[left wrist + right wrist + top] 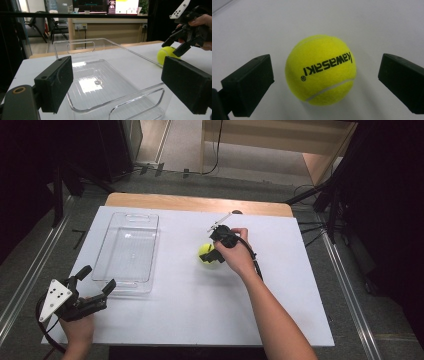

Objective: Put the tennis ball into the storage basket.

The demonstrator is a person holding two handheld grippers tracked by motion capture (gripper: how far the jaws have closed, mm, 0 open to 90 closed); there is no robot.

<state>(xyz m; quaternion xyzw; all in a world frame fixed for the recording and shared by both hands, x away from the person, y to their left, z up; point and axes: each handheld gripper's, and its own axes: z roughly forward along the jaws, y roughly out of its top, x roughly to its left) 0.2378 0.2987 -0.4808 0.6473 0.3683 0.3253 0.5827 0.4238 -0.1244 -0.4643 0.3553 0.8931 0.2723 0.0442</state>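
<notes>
Right gripper [325, 72] hangs spread over the tennis ball [321, 70], straddling it for a grasp; left gripper [95, 280] waits spread by the clear tray [127, 247].

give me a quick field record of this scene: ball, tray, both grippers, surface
ball: yellow tennis ball printed "Kawasaki", resting on the white table top, right of the tray
tray: clear plastic tray with handle cut-outs, nothing in it
right gripper: right gripper open, jaws either side of the ball, not touching it
left gripper: left gripper open, at the tray's near end, holding nothing
</notes>
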